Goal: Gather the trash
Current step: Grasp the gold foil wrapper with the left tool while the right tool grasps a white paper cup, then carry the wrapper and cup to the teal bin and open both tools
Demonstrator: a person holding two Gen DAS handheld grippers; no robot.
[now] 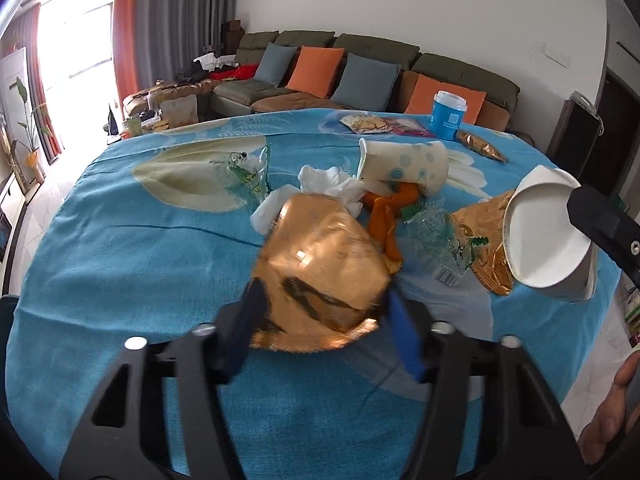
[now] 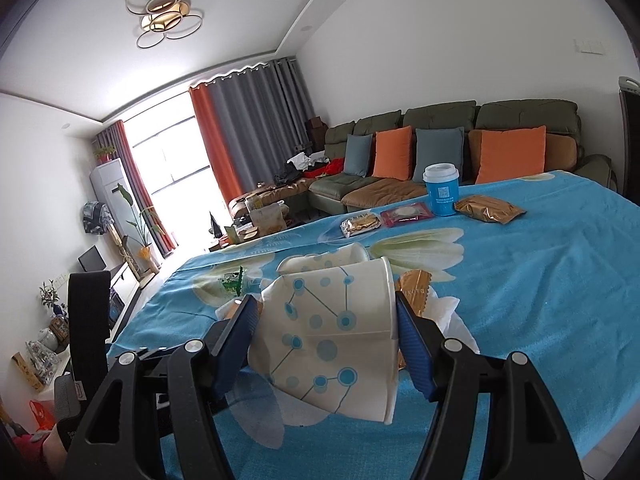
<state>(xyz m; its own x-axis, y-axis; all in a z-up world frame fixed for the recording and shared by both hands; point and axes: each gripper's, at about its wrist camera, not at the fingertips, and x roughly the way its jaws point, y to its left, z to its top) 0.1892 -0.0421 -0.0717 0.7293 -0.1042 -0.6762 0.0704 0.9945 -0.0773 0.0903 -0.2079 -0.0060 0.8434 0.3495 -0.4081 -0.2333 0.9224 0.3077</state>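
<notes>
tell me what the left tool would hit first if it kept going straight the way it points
The left tool already grips a gold foil wrapper. Straight ahead lie the white tissue and the orange peel, then the tipped paper cup. Probably the tissue first, though depth is unclear.

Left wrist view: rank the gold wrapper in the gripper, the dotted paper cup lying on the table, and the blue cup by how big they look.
1. gold wrapper, though it is nearest the camera
2. dotted paper cup
3. blue cup, farthest away
</notes>
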